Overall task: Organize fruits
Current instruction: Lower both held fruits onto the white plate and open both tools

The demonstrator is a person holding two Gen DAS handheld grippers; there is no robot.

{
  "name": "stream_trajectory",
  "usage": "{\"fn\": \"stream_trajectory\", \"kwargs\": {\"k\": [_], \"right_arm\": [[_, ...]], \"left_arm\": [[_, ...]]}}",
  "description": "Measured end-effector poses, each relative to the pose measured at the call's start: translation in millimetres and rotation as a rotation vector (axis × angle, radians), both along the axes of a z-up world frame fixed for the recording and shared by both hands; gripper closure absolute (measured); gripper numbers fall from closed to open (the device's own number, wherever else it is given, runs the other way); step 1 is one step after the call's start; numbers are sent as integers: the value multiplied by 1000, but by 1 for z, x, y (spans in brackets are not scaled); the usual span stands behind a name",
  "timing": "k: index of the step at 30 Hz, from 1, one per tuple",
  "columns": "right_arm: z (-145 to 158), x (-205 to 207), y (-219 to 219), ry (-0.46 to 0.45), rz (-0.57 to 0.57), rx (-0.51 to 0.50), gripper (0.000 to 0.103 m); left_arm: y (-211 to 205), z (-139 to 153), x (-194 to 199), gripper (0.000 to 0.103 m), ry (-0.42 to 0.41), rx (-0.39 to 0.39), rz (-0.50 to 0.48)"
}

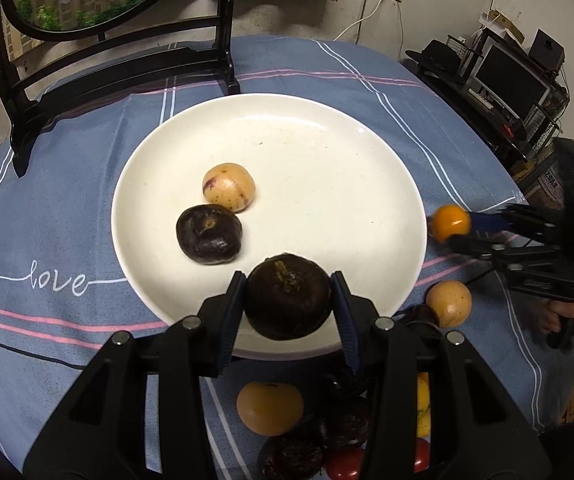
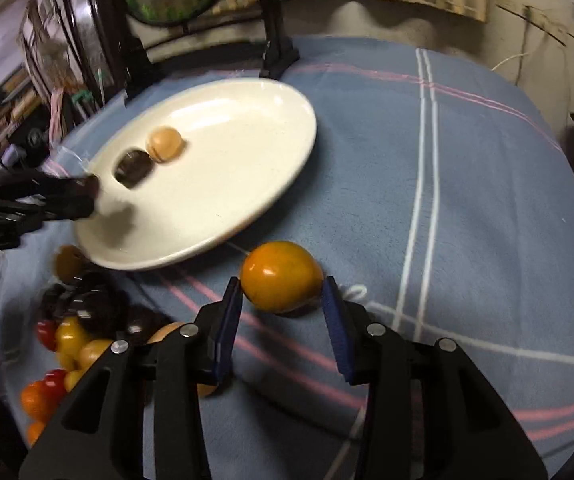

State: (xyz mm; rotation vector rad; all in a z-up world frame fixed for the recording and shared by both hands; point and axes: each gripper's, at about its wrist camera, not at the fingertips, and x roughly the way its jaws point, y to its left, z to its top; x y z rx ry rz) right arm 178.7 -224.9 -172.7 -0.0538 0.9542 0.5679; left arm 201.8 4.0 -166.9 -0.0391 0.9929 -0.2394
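The left gripper point(image 1: 289, 300) covers the near rim of the white plate point(image 1: 387, 152) and parts of the fruit pile point(image 1: 327, 432), whose lower fruits the frame edge cuts off. In the right wrist view, motion blur smears the fruit heap point(image 2: 67, 344) and the dark fruit point(image 2: 133, 168) on the plate.

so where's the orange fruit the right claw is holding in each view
left wrist: the orange fruit is at the right edge, just off the white plate's rim, between the right claw's tips.
right wrist: the same fruit is centre bottom, between the blue pads, just below the plate.
shared landmark: the white plate holding the tan fruit and a dark one.
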Motion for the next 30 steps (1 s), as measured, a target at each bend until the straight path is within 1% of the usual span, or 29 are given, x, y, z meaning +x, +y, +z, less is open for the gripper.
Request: {"fn": "stream_trajectory", "kwargs": {"k": [1,2,3,6,8,10,11,12,13,14,15,16,18,19,22,23,24,26,27,28,30], "right_arm": [[10,-2,5,-20,15,10,65],[16,-2,10,-34,30,16,68],[22,2,18,-43,48,28,68],[27,21,43,-40,77,64,68],[22,30,59,-36,99,50,68],[22,31,63,-36,78,10,67],[23,28,59,-33,67,9,60],[23,21,53,-34,62,1,37],[23,9,42,-64,55,-21,34],[21,3,34,-79,53,-34,34],[17,-2,25,-70,51,-38,34],[9,-2,17,-34,43,-42,34],[-3,2,13,4,39,-61,34],[-10,6,13,15,37,-72,34],[-25,17,20,67,69,-25,40],[-28,18,27,64,97,-26,49],[-29,18,34,70,133,-18,66],[-27,13,40,57,153,-58,65],[-24,9,39,56,159,-62,66],[-20,6,32,65,143,-58,66],[-11,2,19,71,111,-40,65]], "left_arm": [[0,-1,1,59,2,1,2],[1,-3,3,59,4,2,3],[1,-4,5,59,8,3,4],[-1,-9,11,59,18,14,3],[-3,-10,14,59,18,29,7],[-1,-11,15,59,17,31,17],[0,-10,15,59,14,26,24],[1,-7,13,59,9,18,25],[3,-3,10,59,-3,10,24],[3,-1,9,59,-10,10,23],[3,1,8,59,-15,11,21],[2,2,8,61,-19,11,20],[0,2,8,65,-18,8,23],[-1,1,8,65,-12,8,22],[-6,-3,7,65,2,31,16],[-7,-4,7,65,6,35,18],[-7,-5,8,65,10,37,23],[-5,-4,9,65,13,36,29],[-4,-2,9,63,7,37,31],[-2,1,8,57,-3,43,36],[3,7,6,56,-20,33,44]]}}
